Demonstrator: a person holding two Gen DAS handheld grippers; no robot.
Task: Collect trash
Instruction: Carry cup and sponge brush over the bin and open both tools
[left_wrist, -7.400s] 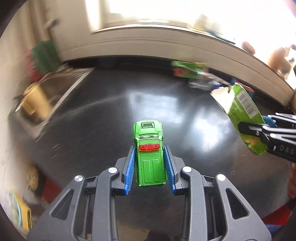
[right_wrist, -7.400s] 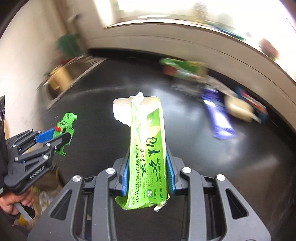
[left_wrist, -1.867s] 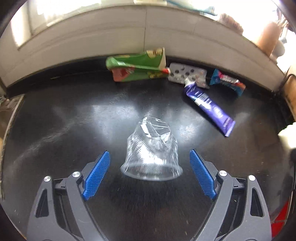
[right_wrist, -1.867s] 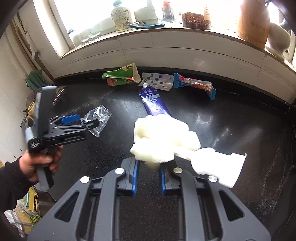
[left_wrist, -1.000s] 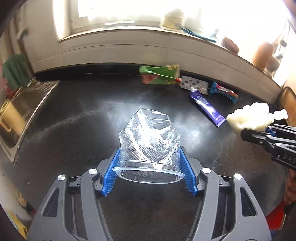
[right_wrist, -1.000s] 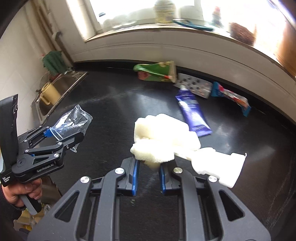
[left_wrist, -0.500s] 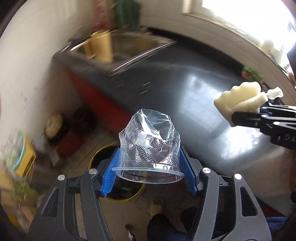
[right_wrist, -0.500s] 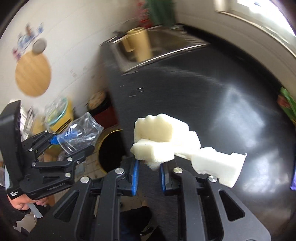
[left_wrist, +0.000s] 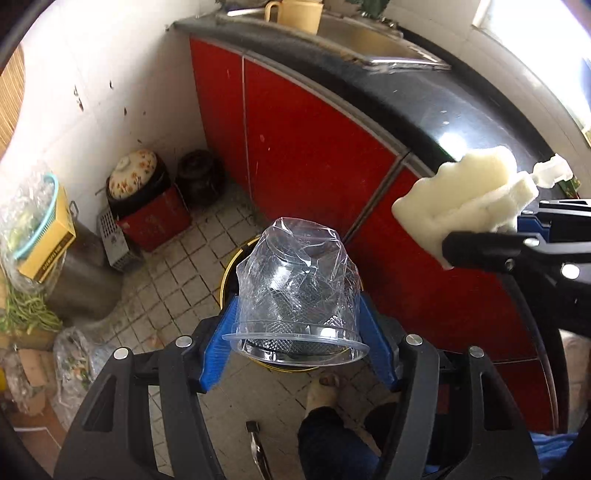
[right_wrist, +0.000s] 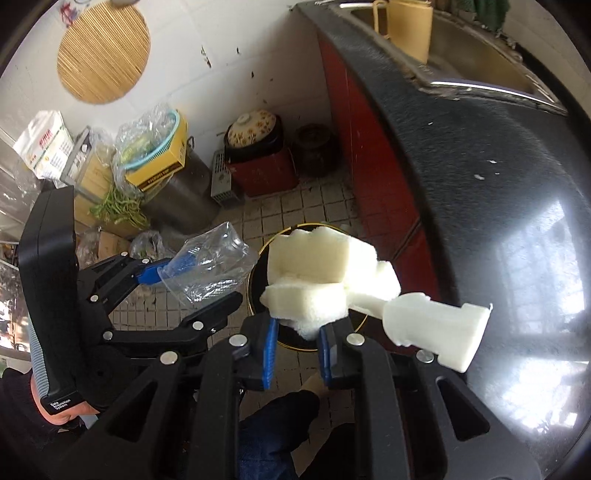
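My left gripper (left_wrist: 297, 332) is shut on a crumpled clear plastic cup (left_wrist: 297, 288) and holds it above a yellow-rimmed black bin (left_wrist: 231, 266) on the tiled floor. It also shows in the right wrist view, where the left gripper (right_wrist: 192, 280) holds the cup (right_wrist: 210, 269). My right gripper (right_wrist: 295, 336) is shut on a white foam piece (right_wrist: 325, 273) with a long white block sticking out to the right, over the same bin (right_wrist: 258, 284). The foam (left_wrist: 461, 195) shows at the right of the left wrist view.
Red cabinet doors (left_wrist: 306, 140) under a black counter (right_wrist: 498, 184) stand right of the bin. A sink with a yellow jug (right_wrist: 410, 26) is at the far end. A flowered pot (left_wrist: 135, 173), a dark jar (left_wrist: 201, 177), a metal pot and bags crowd the floor at left. The person's foot (left_wrist: 325, 387) is near the bin.
Both grippers have swung away from the counter and down toward the floor, still holding the cup and the foam. The bin is now right below them.
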